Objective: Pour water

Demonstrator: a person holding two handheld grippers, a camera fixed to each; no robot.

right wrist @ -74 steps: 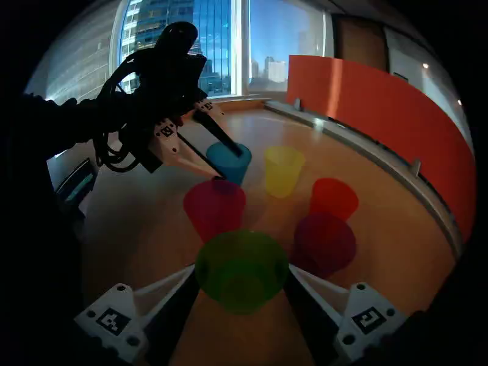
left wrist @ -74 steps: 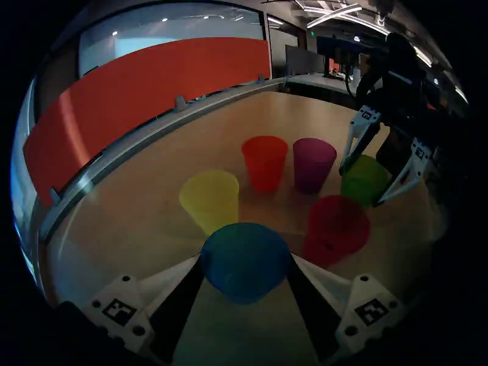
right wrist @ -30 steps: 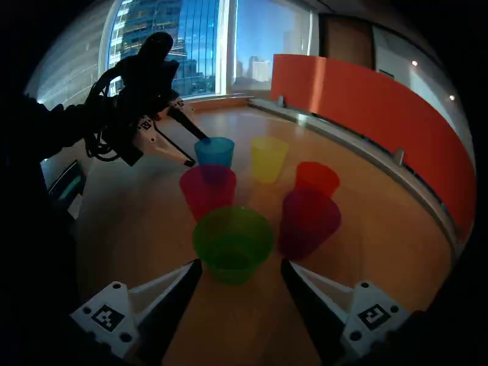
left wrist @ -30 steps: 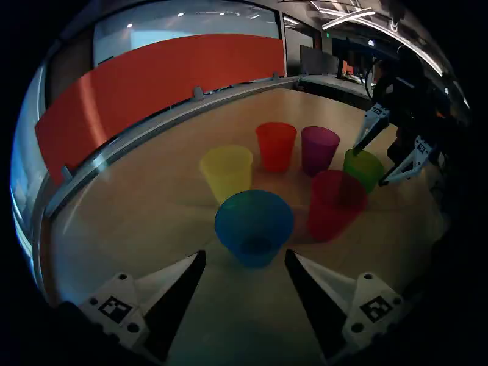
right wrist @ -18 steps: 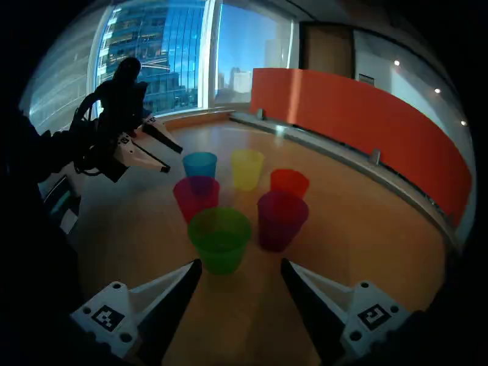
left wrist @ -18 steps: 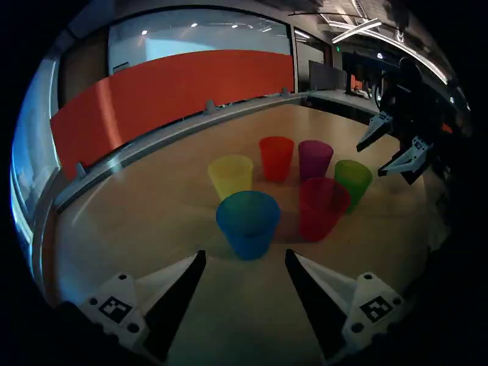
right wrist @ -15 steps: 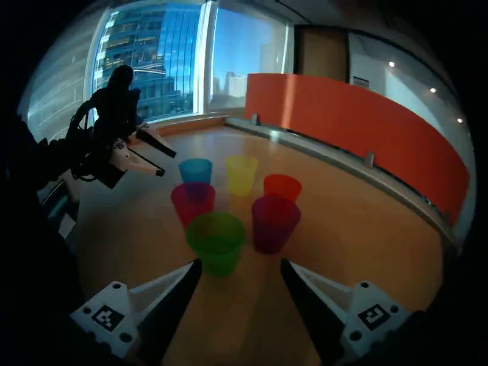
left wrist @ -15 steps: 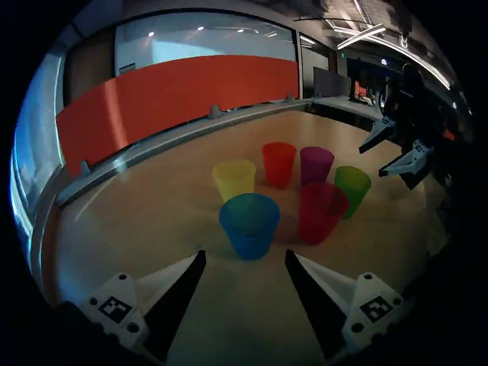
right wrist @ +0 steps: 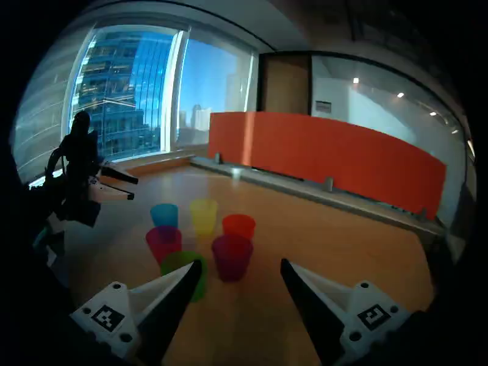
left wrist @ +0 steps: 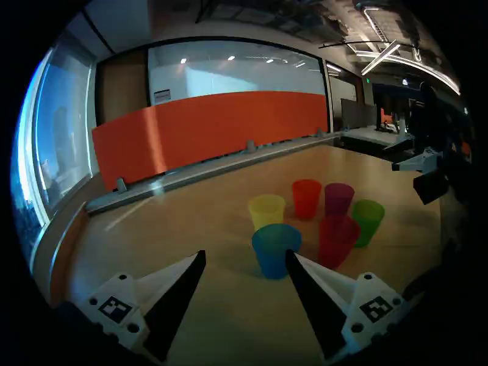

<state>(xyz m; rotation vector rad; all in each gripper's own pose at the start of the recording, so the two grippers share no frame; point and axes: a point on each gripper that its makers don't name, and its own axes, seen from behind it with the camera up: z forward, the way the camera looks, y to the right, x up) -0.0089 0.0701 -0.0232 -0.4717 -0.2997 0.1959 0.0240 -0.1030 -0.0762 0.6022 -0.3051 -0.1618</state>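
While left tool (left wrist: 244, 253) and right tool (right wrist: 240, 262) both hung wide open, empty | six cups stood clustered on the counter (left wrist: 183, 226), well apart from either | blue cup (left wrist: 276, 249) sat nearest left tool, ahead-right | green cup (right wrist: 180, 265) nearest right tool, ahead-left

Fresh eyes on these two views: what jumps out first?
A tight cluster of six translucent coloured plastic cups sits on the light wooden table, the blue cup nearest the left gripper, the green cup nearest the right gripper. A long orange partition panel runs behind the table. Both grippers are open and empty.
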